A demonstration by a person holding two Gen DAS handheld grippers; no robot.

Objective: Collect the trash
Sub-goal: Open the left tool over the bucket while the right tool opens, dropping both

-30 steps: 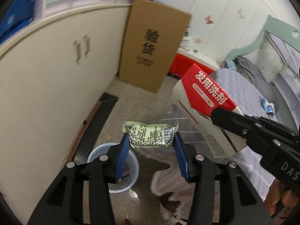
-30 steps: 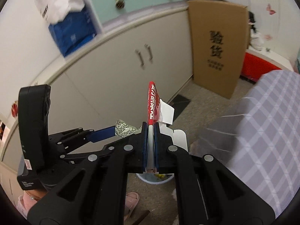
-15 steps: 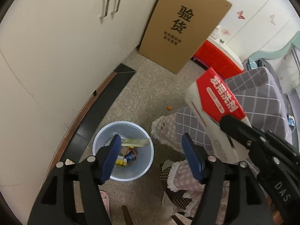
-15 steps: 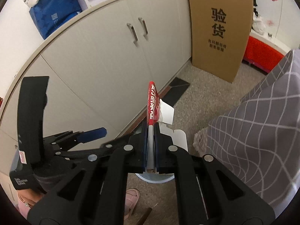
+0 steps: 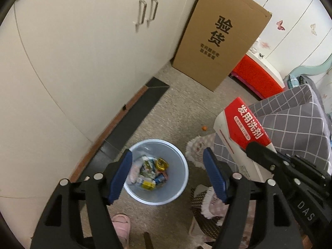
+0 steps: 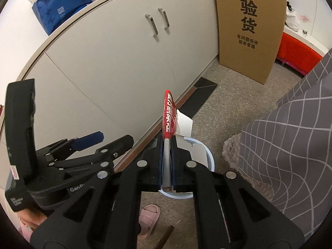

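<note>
The left gripper (image 5: 167, 174) hangs over the bin (image 5: 180, 159), its fingers just spread wide and empty. At three o'clock, the right gripper (image 6: 166, 145) pinches the flattened red-and-white box (image 5: 241, 132) tight.

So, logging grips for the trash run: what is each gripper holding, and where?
Left gripper: nothing, jaws open over the bin. Right gripper: flattened red-and-white carton, pinched at its white bottom end.

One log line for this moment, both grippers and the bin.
left gripper: open, empty | right gripper: shut on red-white box | bin: wrappers inside
</note>
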